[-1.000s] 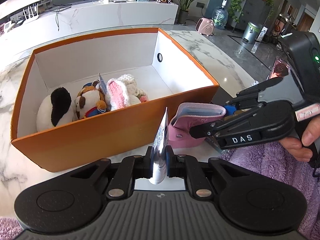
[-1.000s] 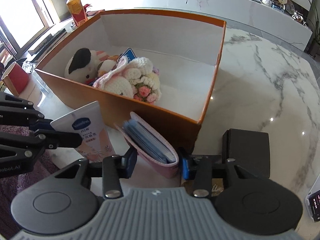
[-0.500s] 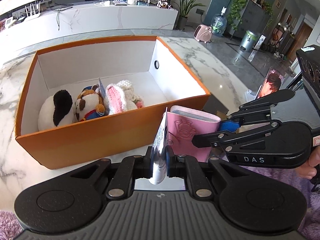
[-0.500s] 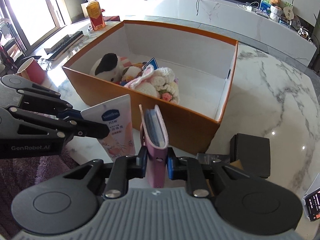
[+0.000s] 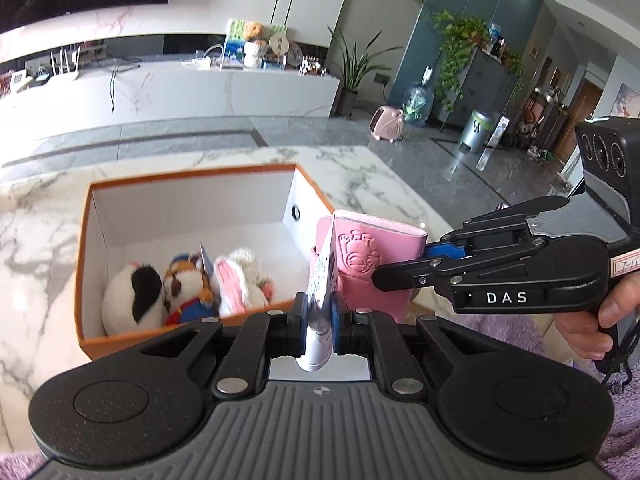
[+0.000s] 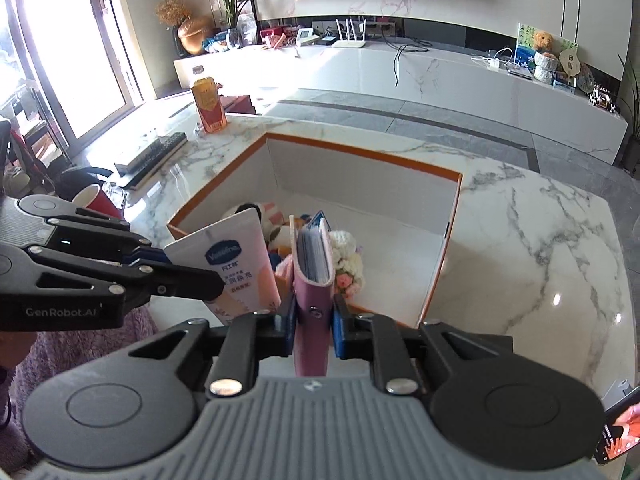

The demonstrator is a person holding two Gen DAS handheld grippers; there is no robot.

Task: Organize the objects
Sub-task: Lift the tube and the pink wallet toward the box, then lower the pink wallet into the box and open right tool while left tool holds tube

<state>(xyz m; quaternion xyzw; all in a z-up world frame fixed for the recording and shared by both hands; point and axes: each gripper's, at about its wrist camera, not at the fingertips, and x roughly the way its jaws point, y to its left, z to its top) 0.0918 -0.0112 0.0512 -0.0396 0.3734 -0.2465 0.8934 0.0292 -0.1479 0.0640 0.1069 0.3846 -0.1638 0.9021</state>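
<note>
I have the left gripper [image 5: 319, 317] clamped on the lotion tube [image 6: 236, 264] and the right gripper [image 6: 313, 320] on the pink card wallet [image 6: 312, 280], both above the orange box's [image 6: 440, 264] near edge. My advice: clear that edge, then release over the box's bare right half, away from the plush toys [image 5: 184, 284].

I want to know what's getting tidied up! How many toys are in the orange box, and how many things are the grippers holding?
Soft toys in the orange box: 3 (black-and-white plush, tiger plush, pink knitted bunny)
Lotion tubes held by the left hand-held gripper: 1
Pink card wallets held by the right hand-held gripper: 1
Total: 5
</note>
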